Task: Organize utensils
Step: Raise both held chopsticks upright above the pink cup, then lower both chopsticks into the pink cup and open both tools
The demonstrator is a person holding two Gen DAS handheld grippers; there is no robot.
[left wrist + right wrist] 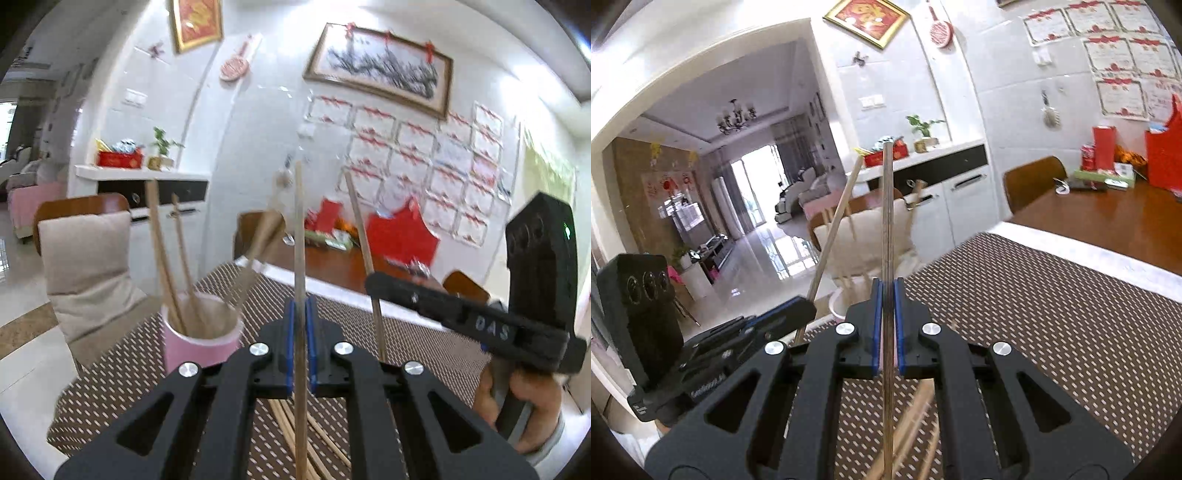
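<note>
My left gripper (301,308) is shut on a wooden chopstick (299,229) that stands upright between its blue pads. Just left of it stands a pink cup (199,343) with several chopsticks in it. To the right, my right gripper (373,283) is held by a hand (524,406) and grips another chopstick (360,229). In the right wrist view, the right gripper (887,291) is shut on its upright chopstick (887,206). The left gripper (808,307) shows at the left with its slanted chopstick (833,232). The cup's rim (837,303) peeks out behind the fingers.
Loose chopsticks (317,439) (916,417) lie on a brown dotted placemat (140,365) (1052,317) below both grippers. Beyond the mat are the wooden table (1108,221) with red boxes (1163,158) at the far end, and a chair with a beige cushion (85,258).
</note>
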